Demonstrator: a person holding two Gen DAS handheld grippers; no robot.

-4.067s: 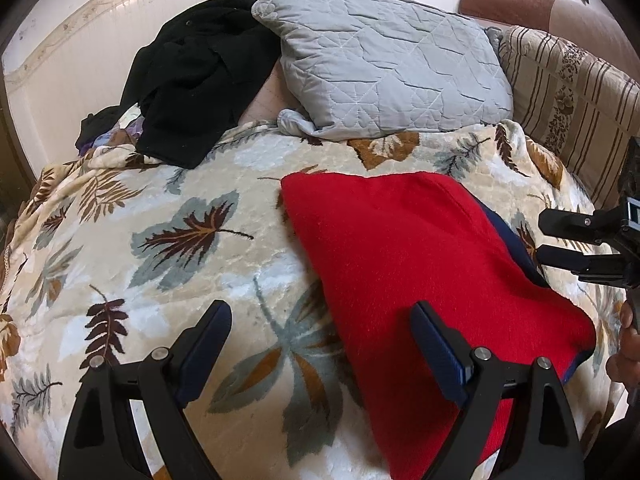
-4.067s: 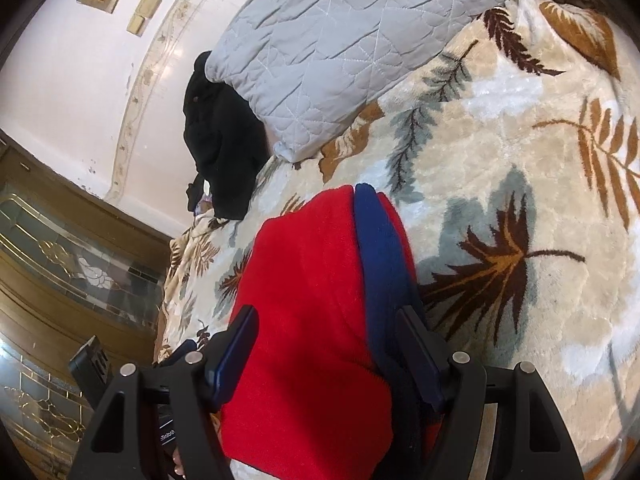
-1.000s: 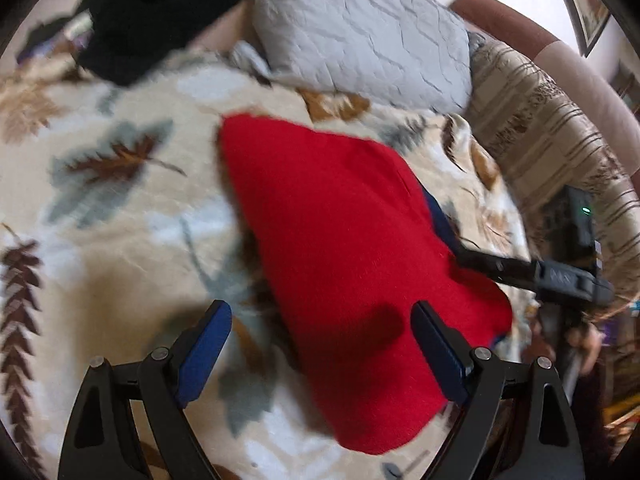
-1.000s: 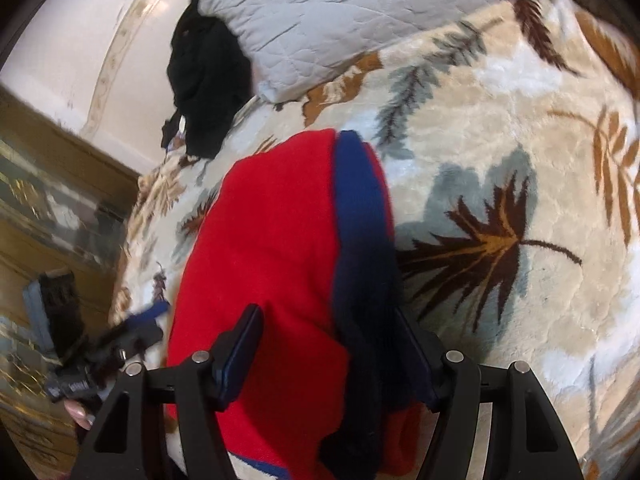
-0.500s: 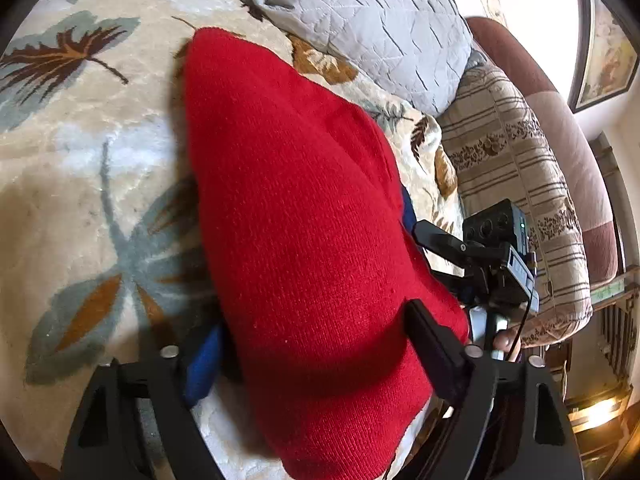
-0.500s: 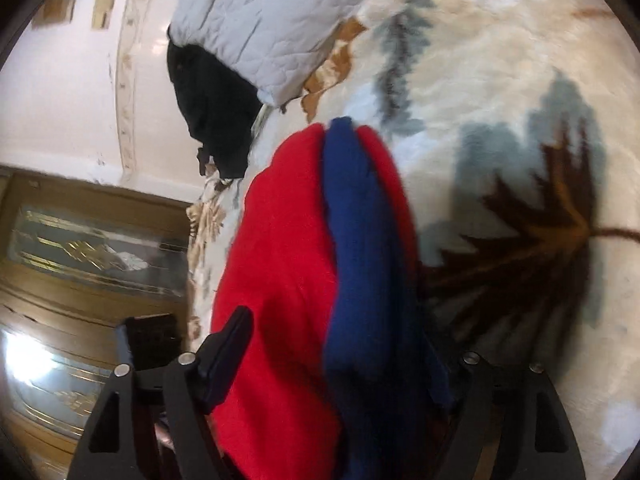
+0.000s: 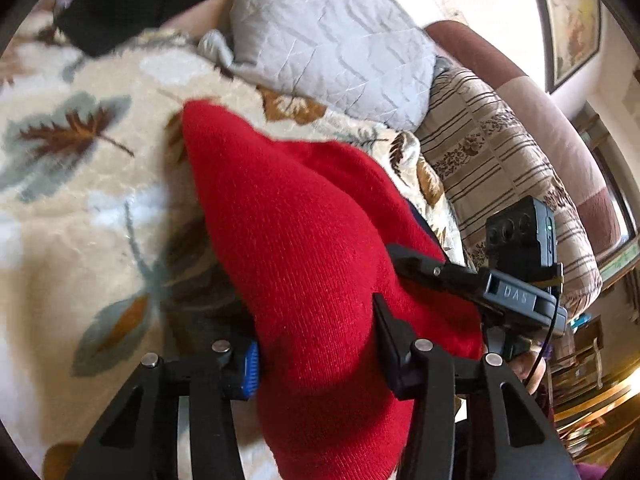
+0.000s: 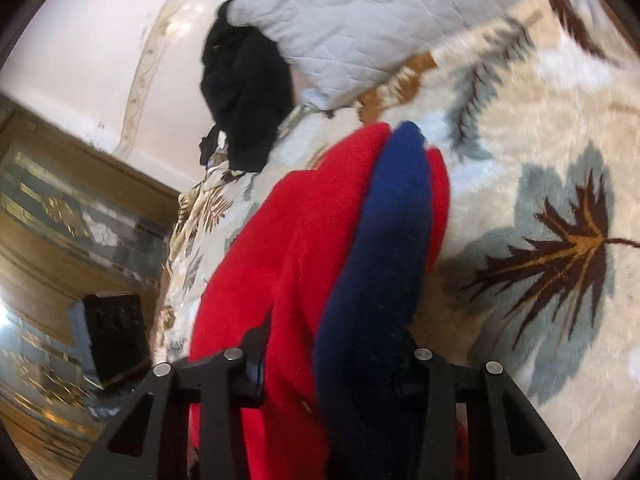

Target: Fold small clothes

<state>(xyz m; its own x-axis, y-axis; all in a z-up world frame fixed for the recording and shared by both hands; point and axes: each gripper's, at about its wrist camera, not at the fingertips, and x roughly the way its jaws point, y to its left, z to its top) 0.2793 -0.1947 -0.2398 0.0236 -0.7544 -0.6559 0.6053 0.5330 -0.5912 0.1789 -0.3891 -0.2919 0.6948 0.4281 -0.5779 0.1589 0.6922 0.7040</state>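
Note:
A red knit garment [image 7: 304, 220] with a blue layer [image 8: 384, 240] folded into it lies bunched on a leaf-patterned blanket [image 7: 80, 208]. My left gripper [image 7: 316, 356] has its jaws closing, and the garment's near red edge bulges between them and touches both pads. My right gripper [image 8: 332, 364] is closing too, with the red and blue layers filling the gap between its fingers. In the left wrist view the right gripper [image 7: 404, 258] reaches onto the garment's right side. Its lower finger is hidden under the cloth.
A grey quilted pillow [image 7: 336, 40] and a heap of black clothing [image 8: 244, 92] lie at the far end of the blanket. A striped brown cushion [image 7: 500, 152] borders the right side. A person's hand [image 7: 528, 368] holds the right tool. Wooden panelling [image 8: 80, 208] stands beyond the bed.
Both grippers moved in onto the garment and their jaws narrowed around it. The cloth is more bunched and lifted at the near edge than a second ago.

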